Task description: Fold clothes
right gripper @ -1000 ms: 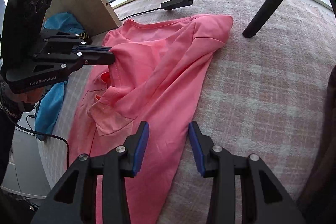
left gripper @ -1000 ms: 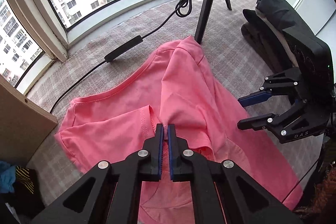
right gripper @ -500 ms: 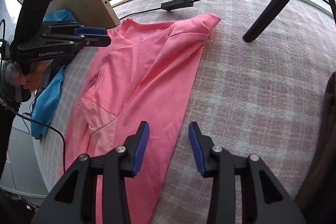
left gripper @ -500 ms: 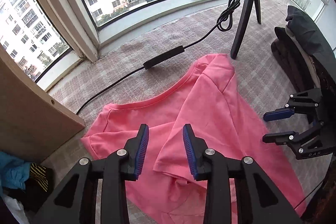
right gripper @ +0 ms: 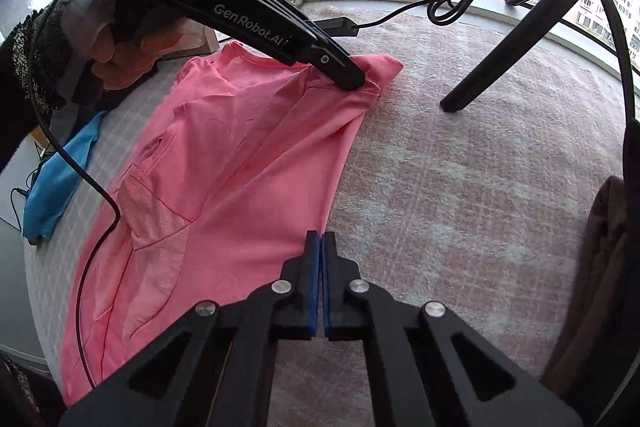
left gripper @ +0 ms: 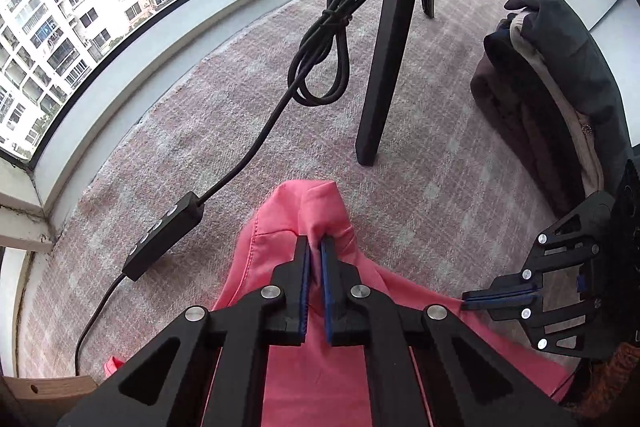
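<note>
A pink shirt lies spread on a plaid blanket. My left gripper points down at the shirt's far sleeve corner. Its jaws are closing, and a ridge of pink fabric is pinched between the blue pads. In the right wrist view the left gripper sits on that same corner. My right gripper has its jaws closing right at the shirt's right side edge, with the pads together on the hem. Seen from the left wrist, the right gripper touches the pink edge.
A black tripod leg stands just beyond the sleeve corner. A cable with an inline controller lies to the left. A stack of dark folded clothes is at the right. A blue cloth lies left of the shirt, near a wooden board.
My left gripper let go of the shirt's middle, opened, moved to the far sleeve corner and closed on it. My right gripper closed on the shirt's side edge. The raised fold now lies flat.
</note>
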A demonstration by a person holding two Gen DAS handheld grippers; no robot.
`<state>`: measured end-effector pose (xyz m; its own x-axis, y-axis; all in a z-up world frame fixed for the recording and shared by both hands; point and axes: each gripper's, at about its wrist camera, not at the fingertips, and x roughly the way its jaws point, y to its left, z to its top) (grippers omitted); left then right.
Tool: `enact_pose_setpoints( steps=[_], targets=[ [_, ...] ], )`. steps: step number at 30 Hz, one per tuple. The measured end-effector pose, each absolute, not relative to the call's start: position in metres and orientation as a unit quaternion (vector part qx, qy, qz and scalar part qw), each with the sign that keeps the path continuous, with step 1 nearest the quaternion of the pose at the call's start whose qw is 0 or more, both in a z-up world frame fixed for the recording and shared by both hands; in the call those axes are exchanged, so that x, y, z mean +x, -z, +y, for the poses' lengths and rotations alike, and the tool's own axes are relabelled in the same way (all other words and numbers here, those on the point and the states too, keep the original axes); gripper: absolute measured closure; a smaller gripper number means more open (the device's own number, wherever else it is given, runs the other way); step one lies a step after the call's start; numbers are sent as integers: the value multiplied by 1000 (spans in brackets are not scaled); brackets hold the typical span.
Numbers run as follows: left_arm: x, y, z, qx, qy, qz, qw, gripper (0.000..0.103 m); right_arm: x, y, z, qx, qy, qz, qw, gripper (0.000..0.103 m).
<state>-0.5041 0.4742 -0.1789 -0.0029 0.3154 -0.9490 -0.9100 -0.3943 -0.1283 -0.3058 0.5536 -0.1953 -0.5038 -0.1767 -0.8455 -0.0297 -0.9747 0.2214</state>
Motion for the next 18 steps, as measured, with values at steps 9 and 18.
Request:
enact_pose_setpoints(
  steps=[9, 18],
  targets=[
    [-518, 179, 468, -533, -659, 251, 468, 87, -323, 201, 559, 484, 859, -159, 56, 58],
    [-520, 174, 461, -514, -677, 253, 462, 101, -310, 194, 557, 497, 858, -117, 56, 102]
  ],
)
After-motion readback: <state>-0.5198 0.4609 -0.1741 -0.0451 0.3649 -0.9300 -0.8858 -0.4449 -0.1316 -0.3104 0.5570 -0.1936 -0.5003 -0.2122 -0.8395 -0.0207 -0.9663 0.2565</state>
